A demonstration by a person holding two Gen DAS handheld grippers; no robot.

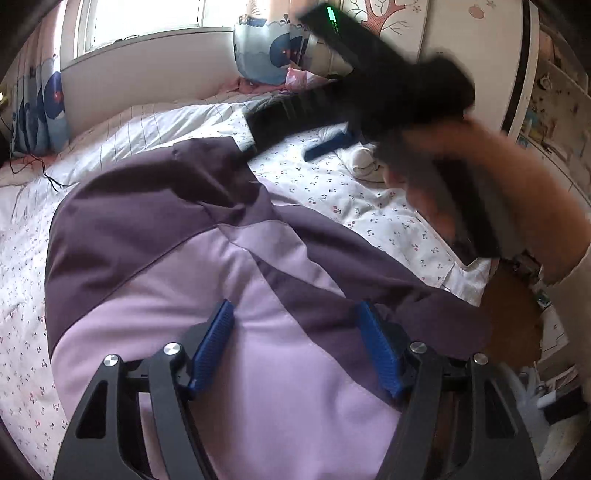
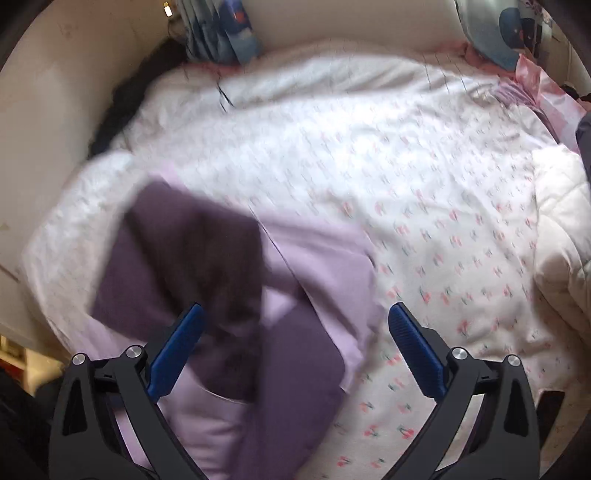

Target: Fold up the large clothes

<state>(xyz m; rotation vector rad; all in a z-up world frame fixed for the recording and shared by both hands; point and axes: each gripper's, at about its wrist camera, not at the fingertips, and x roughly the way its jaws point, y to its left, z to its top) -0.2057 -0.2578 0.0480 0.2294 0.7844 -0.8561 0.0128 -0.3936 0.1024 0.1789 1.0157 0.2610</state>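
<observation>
Left hand-held gripper (image 1: 295, 347): two matte black linkage arms per side with triangular cut-outs, round silver pivot screws at the joints, and flat blue fingers (image 1: 214, 343) with a fine ribbed grip surface. Right hand-held gripper (image 2: 295, 350) is of the same build, with black skeleton arms, four silver screw heads visible, and blue ribbed pads (image 2: 417, 354). In the left wrist view the right unit appears blurred as a black body with a small green light (image 1: 330, 14) near its top end; a pale cream sleeve (image 1: 576, 266) shows at the right edge.
</observation>
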